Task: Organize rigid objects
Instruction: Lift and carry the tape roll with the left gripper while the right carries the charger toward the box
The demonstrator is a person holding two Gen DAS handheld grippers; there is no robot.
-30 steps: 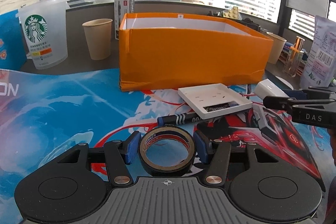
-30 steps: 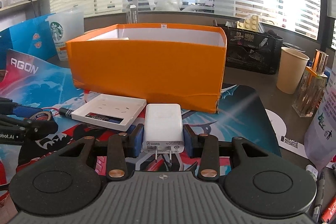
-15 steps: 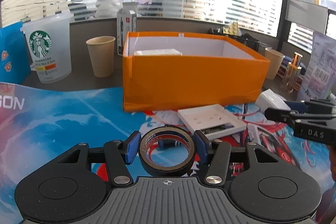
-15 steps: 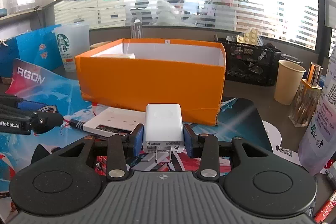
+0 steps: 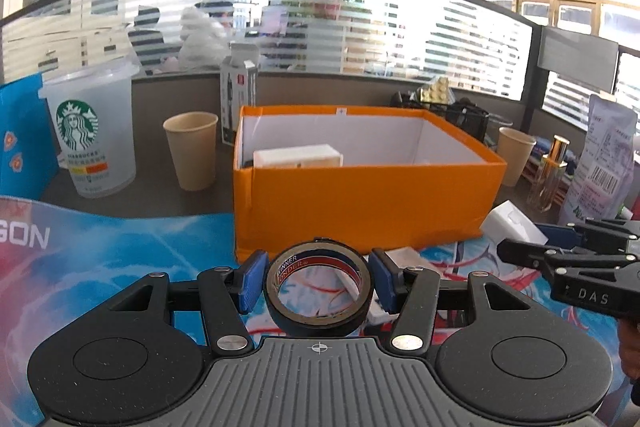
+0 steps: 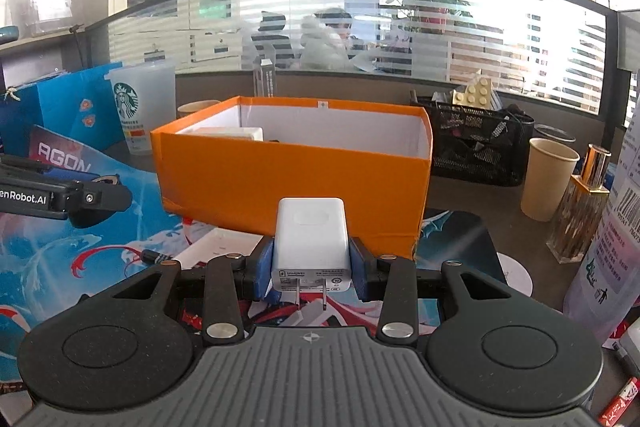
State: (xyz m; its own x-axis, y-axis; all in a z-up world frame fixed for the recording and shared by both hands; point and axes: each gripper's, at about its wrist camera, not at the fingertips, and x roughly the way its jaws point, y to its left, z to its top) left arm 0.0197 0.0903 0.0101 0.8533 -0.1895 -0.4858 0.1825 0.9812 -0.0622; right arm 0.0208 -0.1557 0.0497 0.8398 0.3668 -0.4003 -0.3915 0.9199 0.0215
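My left gripper [image 5: 318,281] is shut on a black tape roll [image 5: 319,293] and holds it above the mat, in front of the orange box [image 5: 360,199]. My right gripper [image 6: 310,261] is shut on a white charger [image 6: 310,239], prongs toward the camera, before the same orange box [image 6: 292,183]. A white block [image 5: 298,155] lies inside the box at its left. The right gripper and charger also show in the left wrist view [image 5: 516,227]. A white flat panel [image 6: 224,247] and a black marker [image 6: 154,257] lie on the mat, partly hidden.
A Starbucks cup [image 5: 94,135], a paper cup [image 5: 192,149] and a tall carton [image 5: 238,95] stand left of the box. Another paper cup [image 6: 548,179], a perfume bottle [image 6: 580,203], a black mesh basket [image 6: 476,147] and a white pouch [image 6: 612,235] stand to the right.
Both grippers have risen with their objects, so the box's inside and the white block in it now show. The panel and marker have dropped low in both views.
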